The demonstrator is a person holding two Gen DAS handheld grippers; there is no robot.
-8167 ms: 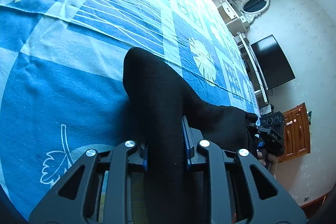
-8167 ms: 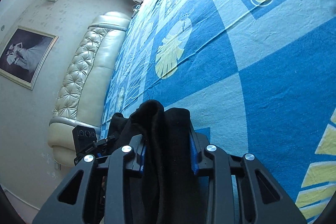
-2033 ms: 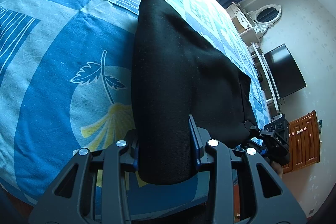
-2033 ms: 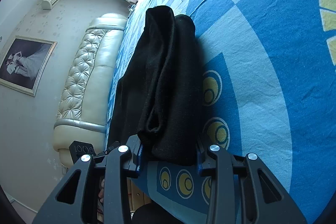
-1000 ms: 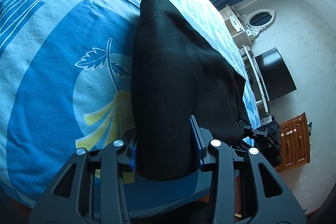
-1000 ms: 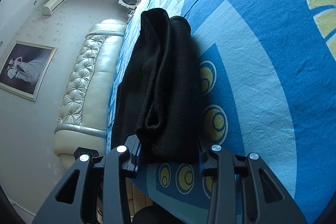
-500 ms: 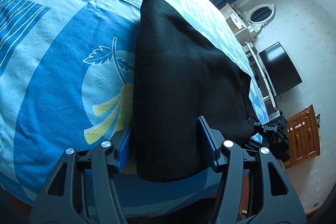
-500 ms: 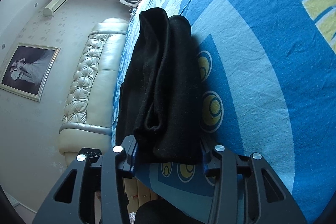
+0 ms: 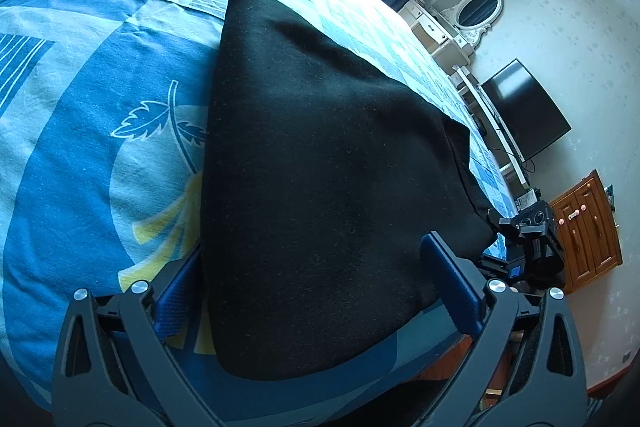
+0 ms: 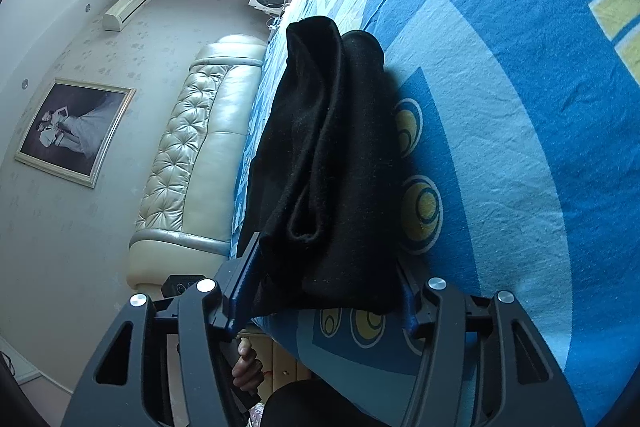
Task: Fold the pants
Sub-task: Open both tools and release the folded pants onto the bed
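Note:
The black pants (image 9: 320, 155) lie folded in a flat stack on the blue patterned bed sheet (image 9: 80, 155), close to the bed's near edge. My left gripper (image 9: 316, 287) has its jaws opening wide, one on each side of the pants' near end, and the pads no longer squeeze the cloth. In the right wrist view the pants (image 10: 332, 155) show their stacked layers. My right gripper (image 10: 326, 295) is also opening, with the stack's end lying loose between its fingers. The right gripper (image 9: 532, 239) also shows at the pants' far corner in the left wrist view.
A cream tufted headboard (image 10: 192, 155) and a framed picture (image 10: 72, 131) stand to the left of the bed. A TV (image 9: 524, 111), a white dresser with a mirror (image 9: 476, 11) and a wooden cabinet (image 9: 588, 227) stand beyond it. A hand (image 10: 246, 367) shows below the bed's edge.
Both grippers' jaws have spread apart and let go of the pants' ends. The folded pants have settled flat on the sheet. Neither hand has shifted much.

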